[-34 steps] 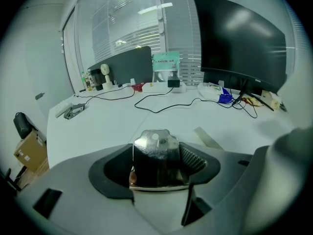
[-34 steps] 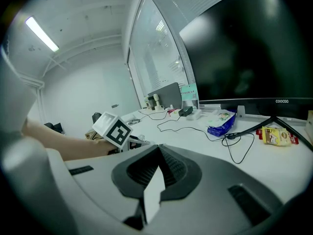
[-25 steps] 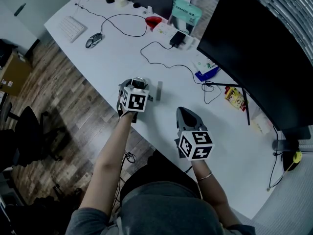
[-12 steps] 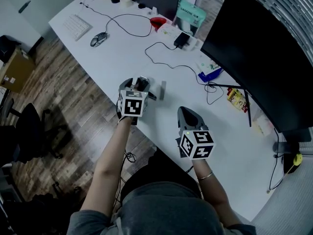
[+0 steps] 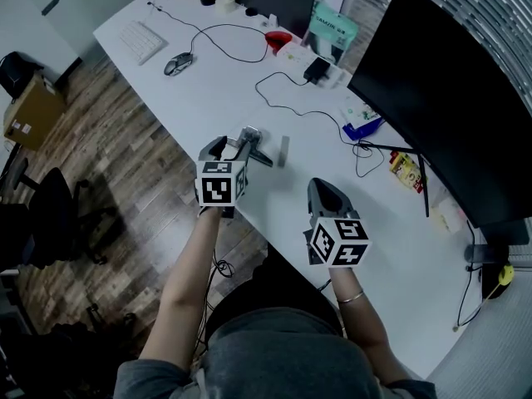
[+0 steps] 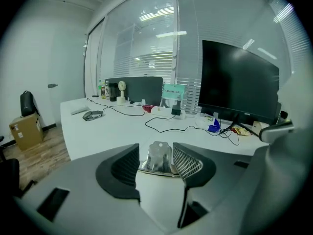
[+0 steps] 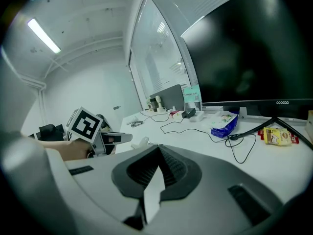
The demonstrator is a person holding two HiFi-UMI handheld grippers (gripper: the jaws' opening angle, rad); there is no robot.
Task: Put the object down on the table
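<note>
A small silvery metal clip [image 6: 157, 156] stands between the jaws of my left gripper [image 6: 156, 149]. The jaws are closing around it, and a thin gap still shows at the left pad. From the head view, the left gripper [image 5: 242, 145] hovers over the white table [image 5: 208, 81] near its front edge, with the clip [image 5: 250, 133] at its tip. My right gripper [image 5: 319, 186] is shut and holds nothing. It rests low over the table to the right. In the right gripper view, the right gripper [image 7: 157, 149] has its pads meeting in a point.
A short grey upright piece [image 5: 283, 150] stands just right of the left gripper. A large black monitor [image 5: 449, 98] fills the right side. Black cables [image 5: 287, 106], a blue packet [image 5: 362, 128] and a yellow packet [image 5: 402, 168] lie before it. A mouse [image 5: 178, 63] and keyboard [image 5: 143, 41] sit far left.
The left gripper has drawn back a little toward the table's front edge, away from the grey upright piece. The right gripper has hardly moved.
</note>
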